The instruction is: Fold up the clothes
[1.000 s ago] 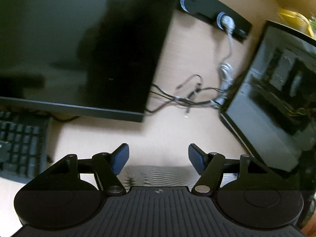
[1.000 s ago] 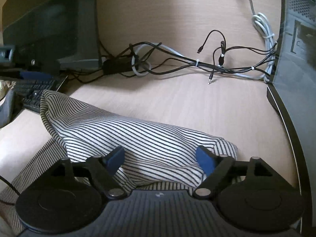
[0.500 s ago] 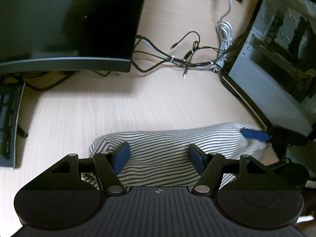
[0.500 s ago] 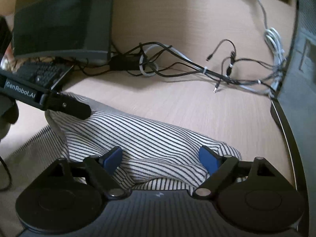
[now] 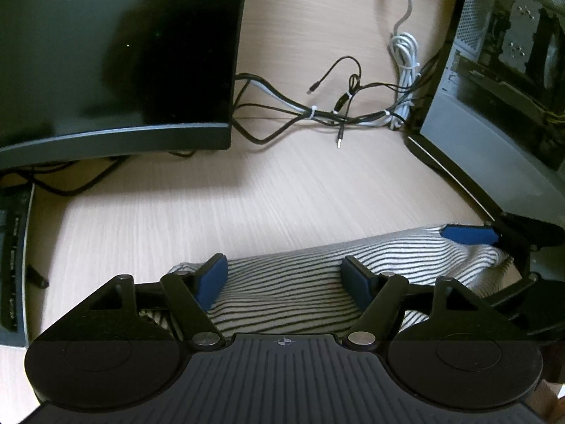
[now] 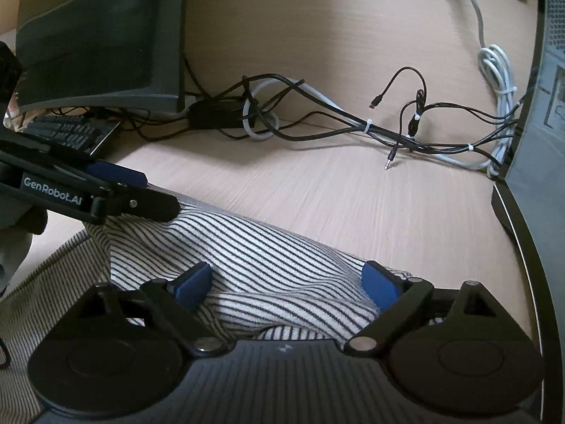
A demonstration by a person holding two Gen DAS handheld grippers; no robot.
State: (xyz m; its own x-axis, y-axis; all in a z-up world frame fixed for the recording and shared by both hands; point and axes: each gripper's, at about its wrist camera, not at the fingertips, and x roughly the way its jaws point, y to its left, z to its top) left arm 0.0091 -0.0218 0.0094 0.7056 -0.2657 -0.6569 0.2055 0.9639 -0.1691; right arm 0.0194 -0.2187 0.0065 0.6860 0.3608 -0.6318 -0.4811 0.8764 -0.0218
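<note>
striped garment (image 6: 268,258), bunched, on desk (image 6: 353,205)

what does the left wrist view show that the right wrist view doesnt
Only the left wrist view shows the PC case's glass side with its internals, and the right gripper from the side. Only the right shows the keyboard, the black power brick and the left gripper. Both share the striped shirt, cable bundle, monitor and desk.

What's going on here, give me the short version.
A person is working a striped garment on a wooden desk with two handheld grippers. The left gripper and right gripper are both open, jaws spread over the bunched cloth, one near each end. Neither is clamping it. A monitor, loose cables and a computer case sit behind.
</note>
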